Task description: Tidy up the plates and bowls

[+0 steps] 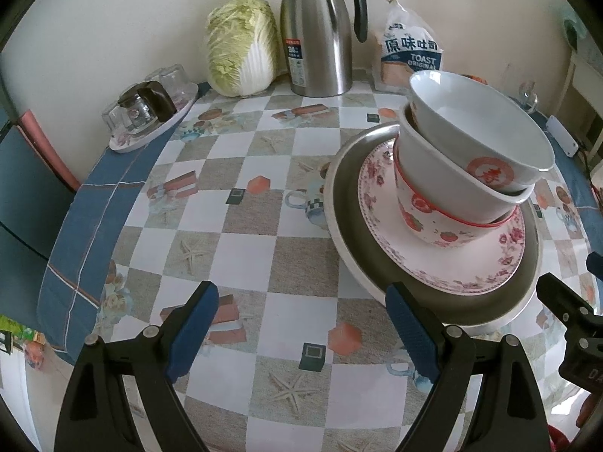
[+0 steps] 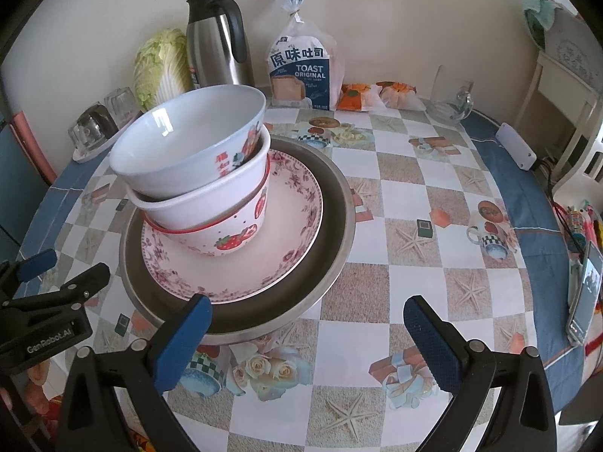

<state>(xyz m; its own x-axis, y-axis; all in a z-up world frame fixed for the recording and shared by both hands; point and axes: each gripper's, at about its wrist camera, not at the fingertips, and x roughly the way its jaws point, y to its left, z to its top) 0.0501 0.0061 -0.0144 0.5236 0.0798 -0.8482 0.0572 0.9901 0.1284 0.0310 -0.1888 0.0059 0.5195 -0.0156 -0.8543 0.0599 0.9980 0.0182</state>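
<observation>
Already stacked: top bowl [image 2: 181, 139] w/ red print sits tilted in a plain white bowl [image 2: 211, 196], which sits in a strawberry bowl [image 2: 233, 235], all on a floral plate [image 2: 286, 226], all inside a wide metal basin [image 2: 339, 233]. Landmark = basin. It rests on the checked tablecloth [image 2: 414, 188], roughly mid-table.

Left gripper [image 1: 301, 331] hovers just near-left of the basin, jaws spread wide, nothing between the pads; its right pad overlaps the basin rim in its own view, contact can't be told. Right gripper [image 2: 305, 339] hovers just near-right of the basin, jaws also wide apart, empty; its left pad sits in front of the rim.

Step, my guess: stack looks done, or about to be evened out. To do it well: the top bowl leans, rim higher at the back, so if straightening, pinch its rim lightly w/ one gripper while the other steadies the lower bowls; lower slowly, no sideways shove, else the tower slips on the glazed plate.

Materials: bowls and plate look glazed ceramic, smooth, glossy, prob. slippery under rubbery ribbed blue pads. Basin is brushed metal, shallow, round, w/ rolled lip. Tablecloth looks like wipeable vinyl, flat.

Behind the basin: steel thermos jug [image 2: 218, 45], napa cabbage [image 2: 162, 67] beside it, toast bag [image 2: 301, 71]. Far-left of the basin: tray w/ upturned glasses [image 1: 150, 113]. Far-right of the basin: phone [image 2: 586, 290] at the table edge.
</observation>
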